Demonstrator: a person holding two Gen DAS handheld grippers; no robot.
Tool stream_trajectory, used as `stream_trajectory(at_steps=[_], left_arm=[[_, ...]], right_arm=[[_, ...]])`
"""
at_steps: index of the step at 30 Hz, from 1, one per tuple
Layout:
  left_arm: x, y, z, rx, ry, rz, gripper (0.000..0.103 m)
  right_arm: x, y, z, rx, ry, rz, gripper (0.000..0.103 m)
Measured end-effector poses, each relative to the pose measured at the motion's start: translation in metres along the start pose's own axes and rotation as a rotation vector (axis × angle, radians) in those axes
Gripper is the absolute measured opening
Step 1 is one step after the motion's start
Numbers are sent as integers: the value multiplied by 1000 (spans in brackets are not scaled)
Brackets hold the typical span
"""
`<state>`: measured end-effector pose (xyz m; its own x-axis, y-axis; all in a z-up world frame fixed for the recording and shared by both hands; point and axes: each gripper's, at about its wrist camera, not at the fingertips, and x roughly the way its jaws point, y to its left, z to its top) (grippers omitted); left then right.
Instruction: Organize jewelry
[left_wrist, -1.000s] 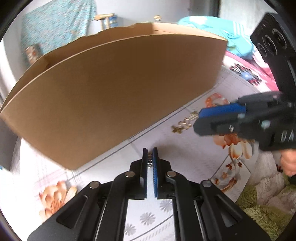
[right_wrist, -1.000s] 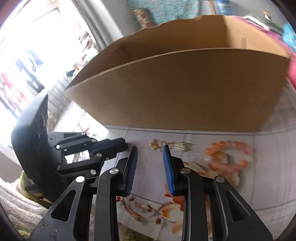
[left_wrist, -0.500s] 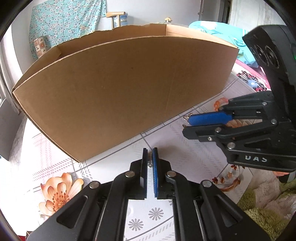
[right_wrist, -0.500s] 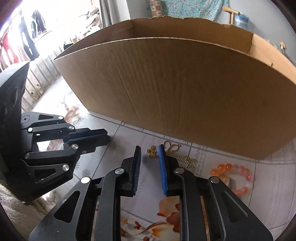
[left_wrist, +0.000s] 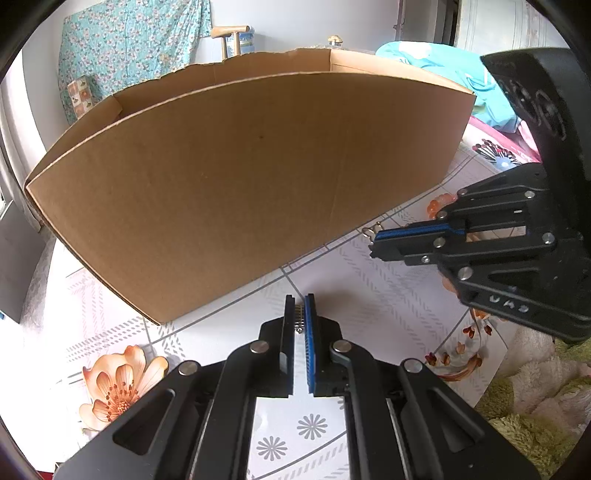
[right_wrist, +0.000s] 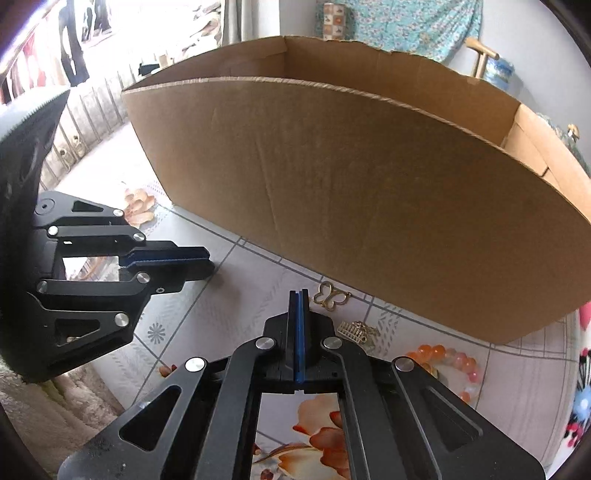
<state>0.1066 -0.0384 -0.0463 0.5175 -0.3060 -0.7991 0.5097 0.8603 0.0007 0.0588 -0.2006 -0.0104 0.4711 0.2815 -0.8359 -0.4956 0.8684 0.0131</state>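
Jewelry lay on a flower-printed tabletop (right_wrist: 255, 284) in front of a big open cardboard box (right_wrist: 369, 206). In the right wrist view, a gold butterfly charm (right_wrist: 331, 295) sat at about 1 o'clock from the tip of the right tool (right_wrist: 299, 295), just beside it, and near the foot of the box wall. A small gold comb-like charm (right_wrist: 356, 331) lay at 3 o'clock from that tool, close to its right finger, and an orange bead bracelet (right_wrist: 452, 363) lay farther out at 4 o'clock, partly hidden behind the tool's arm. The right tool's blue pads were pressed flat together; whether any piece was caught between them could not be told. The left tool (right_wrist: 207, 260) showed at 9 o'clock in that view, its tip low over the tabletop. In the left wrist view, the left tool (left_wrist: 300, 308) stood almost closed, gripping a small piece with a row of gold teeth (left_wrist: 299, 319) between its pads. The right tool (left_wrist: 373, 242) reached in from 3 o'clock, with gold loops (left_wrist: 371, 230) of a charm showing at its tip and a few orange beads (left_wrist: 439, 203) beyond it near the box corner.
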Motion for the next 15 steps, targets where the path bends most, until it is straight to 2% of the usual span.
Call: stream_trajectory(at_steps=[9,11,13,15], left_arm=[[-2,0,-3,4,-8,6,4],[-2,0,-3,3,-9,6,4],[-2,0,-3,3,-9,6,4],[-2,0,-3,3,-9,6,4]], right_arm=[[-27,-23,-12,59,-23,40,0],[-27,-26,-12,65,-11,49,3],[-20,-23,-14,55,-4,42,13],[-17,-21,-14,35,-6,25,16]])
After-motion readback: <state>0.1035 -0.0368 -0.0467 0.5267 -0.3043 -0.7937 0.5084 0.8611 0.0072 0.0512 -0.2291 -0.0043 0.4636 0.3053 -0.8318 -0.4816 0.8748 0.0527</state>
